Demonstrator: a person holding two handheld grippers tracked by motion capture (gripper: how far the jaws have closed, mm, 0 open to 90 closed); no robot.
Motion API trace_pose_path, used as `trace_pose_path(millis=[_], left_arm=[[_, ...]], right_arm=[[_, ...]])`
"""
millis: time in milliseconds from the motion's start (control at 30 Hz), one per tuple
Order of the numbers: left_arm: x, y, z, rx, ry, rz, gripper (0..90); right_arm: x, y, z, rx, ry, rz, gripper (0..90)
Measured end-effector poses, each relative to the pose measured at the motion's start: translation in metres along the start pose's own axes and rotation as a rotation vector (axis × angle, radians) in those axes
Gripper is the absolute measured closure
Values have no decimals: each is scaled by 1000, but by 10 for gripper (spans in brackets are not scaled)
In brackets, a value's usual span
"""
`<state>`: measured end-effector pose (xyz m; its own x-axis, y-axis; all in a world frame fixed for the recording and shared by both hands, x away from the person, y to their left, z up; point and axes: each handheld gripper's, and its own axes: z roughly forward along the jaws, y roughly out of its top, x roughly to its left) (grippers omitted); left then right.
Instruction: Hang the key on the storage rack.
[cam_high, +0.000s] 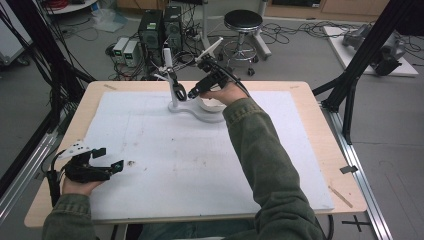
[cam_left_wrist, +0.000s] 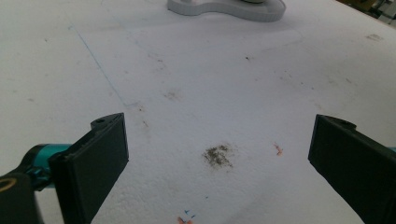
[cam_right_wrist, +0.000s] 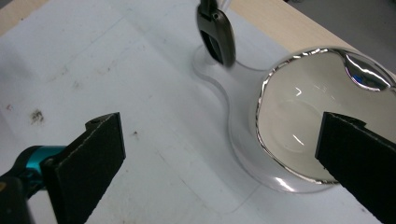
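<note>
Steel bowl (cam_right_wrist: 303, 121) on white stand (cam_right_wrist: 233, 116), dark clip (cam_right_wrist: 217, 35) just beside.

Both hand-held grippers (cam_high: 112, 159) (cam_high: 191, 93) open (jaws wide)

Upper right of the right gripper view: bowl (cam_right_wrist: 299, 126) – glossy, white glazed inside, mirror-like chrome rim, sitting on a smooth matt white plastic-looking stand (cam_right_wrist: 243, 135); top centre, a clip (cam_right_wrist: 216, 35) of dark polished metal. Gripper pads (cam_right_wrist: 95, 154) lower left are matt black, slightly grainy, on a teal anodised-looking metal stem. High view: white mat (cam_high: 200, 165) is matt, foam- or paper-like, scuffed and stained, over a pale wood table (cam_high: 320, 150) – the sleeve (cam_high: 265, 160) is olive woven cloth.
</note>
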<state>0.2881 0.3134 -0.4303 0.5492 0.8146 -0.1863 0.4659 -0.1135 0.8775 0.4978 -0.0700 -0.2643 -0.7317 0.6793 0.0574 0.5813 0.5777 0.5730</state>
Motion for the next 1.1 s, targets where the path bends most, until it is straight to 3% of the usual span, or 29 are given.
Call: trace_pose_path(millis=[333, 567, 867, 967, 1100], left_arm=[[-1, 0, -1, -8, 7, -3, 54], [-1, -1, -1, 3, 12, 3, 54], [-1, -1, -1, 8, 15, 3, 54], [-1, -1, -1, 10, 14, 6, 54], [0, -1, -1, 15, 16, 7, 54]], right_arm=[[-10, -26, -11, -28, 6, 26, 5], [-11, -48, -9, 13, -12, 21, 5], [-13, -78, -7, 12, 57, 41, 6], [-12, -83, -7, 41, 39, 30, 6], [-11, -92, -13, 7, 55, 33, 6]])
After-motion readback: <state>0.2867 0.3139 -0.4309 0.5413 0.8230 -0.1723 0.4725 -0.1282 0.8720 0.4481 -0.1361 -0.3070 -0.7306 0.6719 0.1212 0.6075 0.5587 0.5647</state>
